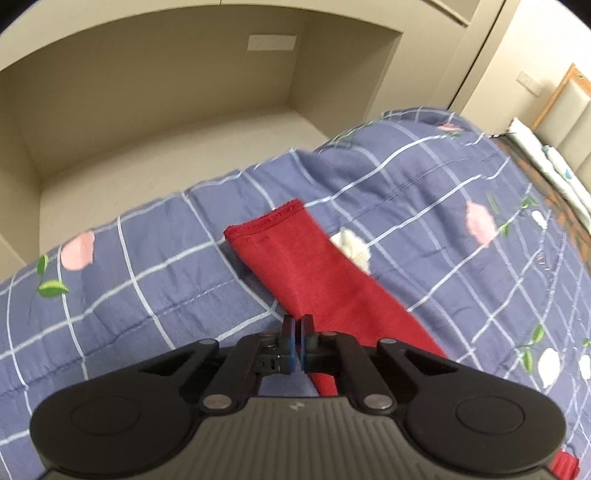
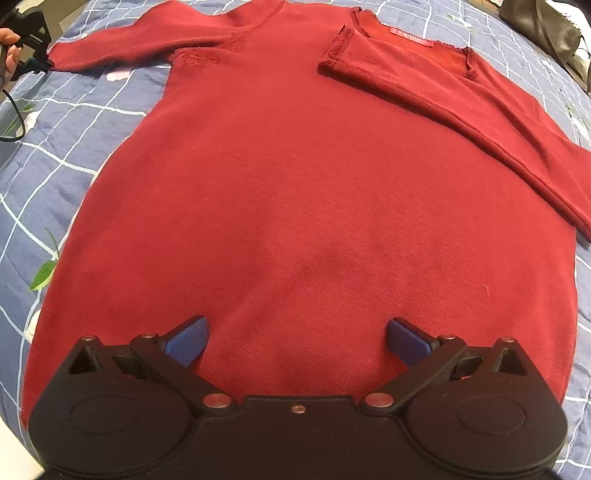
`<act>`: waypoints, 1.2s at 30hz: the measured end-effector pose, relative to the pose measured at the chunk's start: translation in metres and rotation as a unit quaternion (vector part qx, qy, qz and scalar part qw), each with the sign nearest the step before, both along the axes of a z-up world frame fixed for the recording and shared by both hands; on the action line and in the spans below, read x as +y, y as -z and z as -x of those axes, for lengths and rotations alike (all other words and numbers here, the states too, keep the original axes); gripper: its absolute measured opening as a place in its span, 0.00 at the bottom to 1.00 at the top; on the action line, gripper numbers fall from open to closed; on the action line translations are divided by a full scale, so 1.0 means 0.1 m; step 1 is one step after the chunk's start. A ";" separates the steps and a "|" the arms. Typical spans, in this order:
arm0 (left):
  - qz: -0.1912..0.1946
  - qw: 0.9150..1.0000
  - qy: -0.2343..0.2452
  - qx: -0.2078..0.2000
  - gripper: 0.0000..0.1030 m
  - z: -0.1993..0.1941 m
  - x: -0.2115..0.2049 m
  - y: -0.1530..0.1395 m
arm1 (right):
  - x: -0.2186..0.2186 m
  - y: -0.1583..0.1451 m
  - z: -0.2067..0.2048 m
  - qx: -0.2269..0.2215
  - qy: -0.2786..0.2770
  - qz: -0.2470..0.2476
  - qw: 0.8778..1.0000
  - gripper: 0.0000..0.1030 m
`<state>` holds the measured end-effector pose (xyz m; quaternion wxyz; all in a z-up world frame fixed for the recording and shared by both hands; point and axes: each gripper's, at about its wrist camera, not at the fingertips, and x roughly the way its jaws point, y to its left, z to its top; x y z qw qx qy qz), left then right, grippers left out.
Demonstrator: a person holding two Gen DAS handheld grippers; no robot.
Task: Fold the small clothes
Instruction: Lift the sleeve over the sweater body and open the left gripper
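A red long-sleeved top (image 2: 288, 177) lies flat on the blue checked bedspread (image 2: 74, 122). Its right sleeve (image 2: 424, 96) is folded across the chest, cuff near the neckline. Its left sleeve (image 1: 317, 280) stretches straight out. My left gripper (image 1: 297, 325) is shut on the left sleeve's edge, back from the cuff (image 1: 264, 221); it also shows far left in the right wrist view (image 2: 35, 55). My right gripper (image 2: 297, 339) is open and empty, hovering over the lower hem of the top.
The bedspread (image 1: 129, 295) ends at a beige recessed alcove (image 1: 166, 122). A headboard and pillows (image 1: 546, 155) lie at the far right. A dark bag (image 2: 543, 33) sits on the bed beyond the top's collar. A cable (image 2: 14, 118) trails at the left.
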<state>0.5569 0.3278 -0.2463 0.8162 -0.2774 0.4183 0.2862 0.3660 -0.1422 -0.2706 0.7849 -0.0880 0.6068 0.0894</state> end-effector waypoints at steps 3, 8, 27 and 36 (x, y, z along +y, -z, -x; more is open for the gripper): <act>0.004 1.000 0.012 -0.022 0.00 0.05 -0.01 -0.13 | -0.01 -0.01 0.00 -0.001 0.000 -0.003 1.000 1.00; -0.005 0.998 0.042 -0.052 0.00 0.02 -0.15 -0.40 | -0.04 -0.01 0.00 -0.001 -0.002 -0.010 1.000 1.00; -0.158 0.920 0.285 -0.219 0.00 0.05 -2.26 -1.82 | -0.77 -0.67 -0.70 -0.042 0.139 -0.131 0.981 0.99; -0.186 0.852 0.451 -0.191 0.00 0.14 -4.09 -1.35 | -1.44 -0.70 -0.48 -0.059 0.157 -0.115 0.979 0.99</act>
